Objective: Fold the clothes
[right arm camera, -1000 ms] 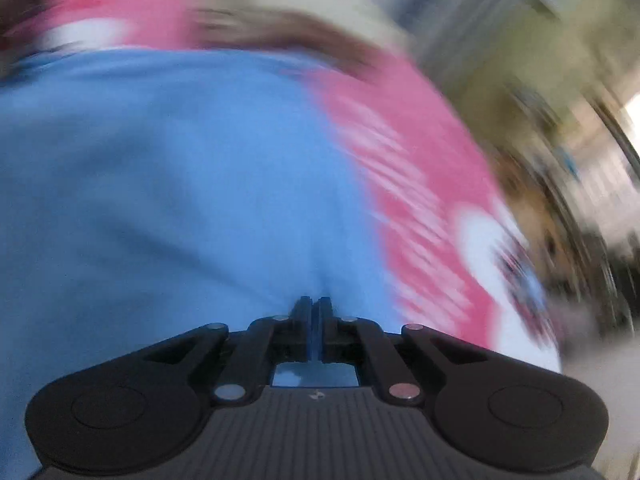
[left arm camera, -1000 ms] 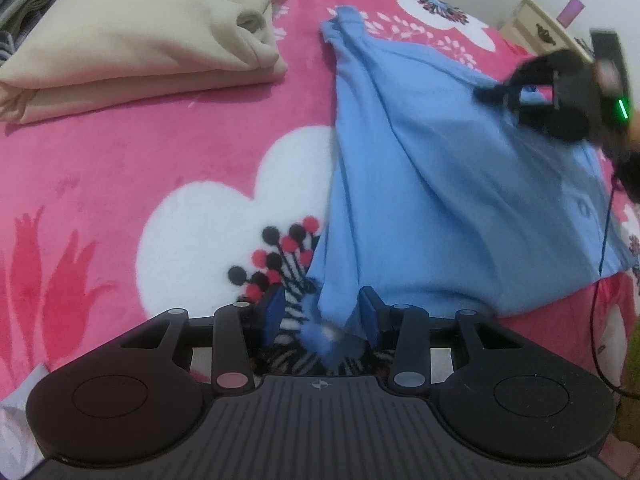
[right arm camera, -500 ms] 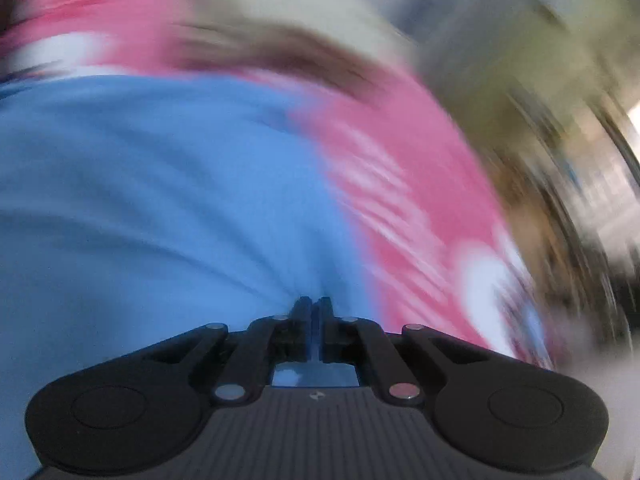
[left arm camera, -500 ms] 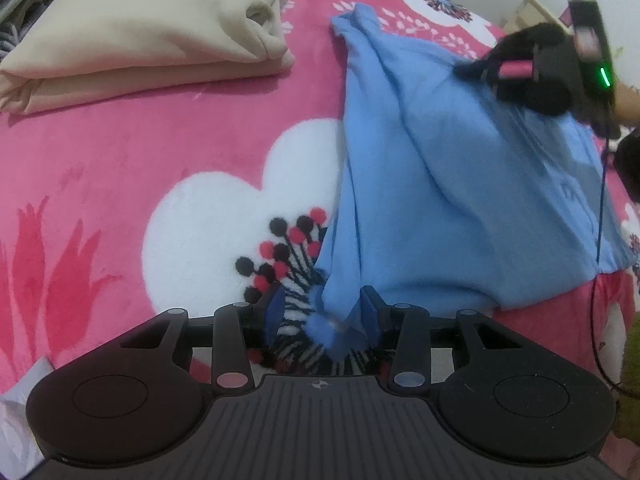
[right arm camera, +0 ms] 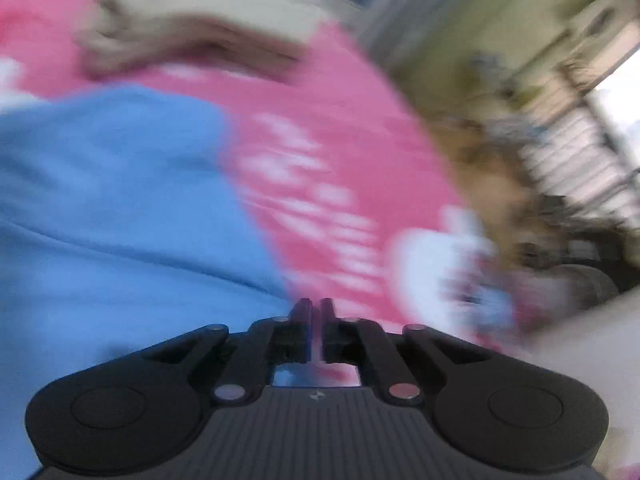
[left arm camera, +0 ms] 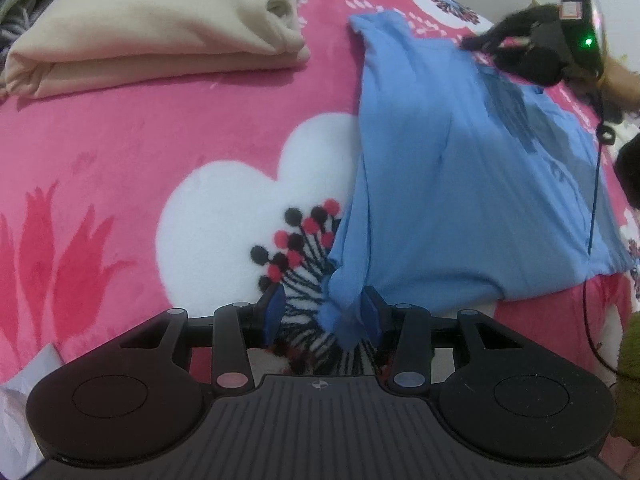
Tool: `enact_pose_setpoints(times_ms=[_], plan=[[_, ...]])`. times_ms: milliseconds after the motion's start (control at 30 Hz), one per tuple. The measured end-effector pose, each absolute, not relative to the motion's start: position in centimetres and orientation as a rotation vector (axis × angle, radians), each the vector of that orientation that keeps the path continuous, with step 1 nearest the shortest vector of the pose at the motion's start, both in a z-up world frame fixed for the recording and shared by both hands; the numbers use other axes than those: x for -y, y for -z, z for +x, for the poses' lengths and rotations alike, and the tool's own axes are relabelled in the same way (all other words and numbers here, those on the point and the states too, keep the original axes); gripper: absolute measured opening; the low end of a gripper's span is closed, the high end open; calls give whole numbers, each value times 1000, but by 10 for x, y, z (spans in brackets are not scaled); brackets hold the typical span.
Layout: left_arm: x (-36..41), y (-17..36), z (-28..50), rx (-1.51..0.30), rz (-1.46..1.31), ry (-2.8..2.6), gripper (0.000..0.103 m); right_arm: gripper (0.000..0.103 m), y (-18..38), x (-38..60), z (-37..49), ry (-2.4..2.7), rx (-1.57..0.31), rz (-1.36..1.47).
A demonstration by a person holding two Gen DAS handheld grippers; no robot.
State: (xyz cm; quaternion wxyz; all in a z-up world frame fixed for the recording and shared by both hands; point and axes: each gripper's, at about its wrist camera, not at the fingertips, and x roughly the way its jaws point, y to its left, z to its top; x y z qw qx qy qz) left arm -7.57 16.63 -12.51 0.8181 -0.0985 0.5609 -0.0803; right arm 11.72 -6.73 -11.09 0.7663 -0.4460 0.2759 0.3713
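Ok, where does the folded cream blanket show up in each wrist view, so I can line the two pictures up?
Left wrist view: the cream blanket lies at top left, folded, on the pink bedspread, left of the blue shirt.
Right wrist view: the blurred cream blanket sits at top centre-left, beyond the blue shirt.
Shared landmark: the shirt's far edge against the pink bedspread.

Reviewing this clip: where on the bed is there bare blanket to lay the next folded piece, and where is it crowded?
Bare pink blanket lies between the folded cream garment at the far left and the blue shirt, around the white flower print. The right side is crowded: the shirt, right gripper and a cable. The left gripper occupies the near edge.
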Motion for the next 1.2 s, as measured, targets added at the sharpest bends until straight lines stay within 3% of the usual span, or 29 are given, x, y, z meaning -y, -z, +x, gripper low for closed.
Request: enact_pose_setpoints(times_ms=[233, 333, 400, 500, 600, 767, 900, 1067, 1200], plan=[[-166, 125, -77, -1196, -209, 168, 43, 3, 98, 33, 61, -1153, -584, -878], [-166, 124, -78, -1196, -209, 162, 43, 3, 119, 28, 103, -1023, -631, -855], [-167, 124, -79, -1198, -212, 163, 43, 8, 102, 42, 135, -848, -683, -711], [-168, 125, -77, -1202, -217, 165, 43, 8, 78, 56, 131, -872, -648, -655], [-171, 125, -78, -1203, -230, 166, 43, 8, 70, 53, 108, -1054, -717, -569], [-173, 121, -82, -1209, -228, 141, 43, 4, 106, 21, 128, -1036, -873, -479], [-182, 117, -86, -1203, -245, 83, 43, 13, 55, 86, 159, -865, -800, -139], [-204, 109, -88, -1146, -334, 42, 43, 21, -2, 192, 114, -784, -715, 0], [-195, 102, -89, -1114, -303, 83, 43, 23, 3, 273, 54, -592, -769, 76]])
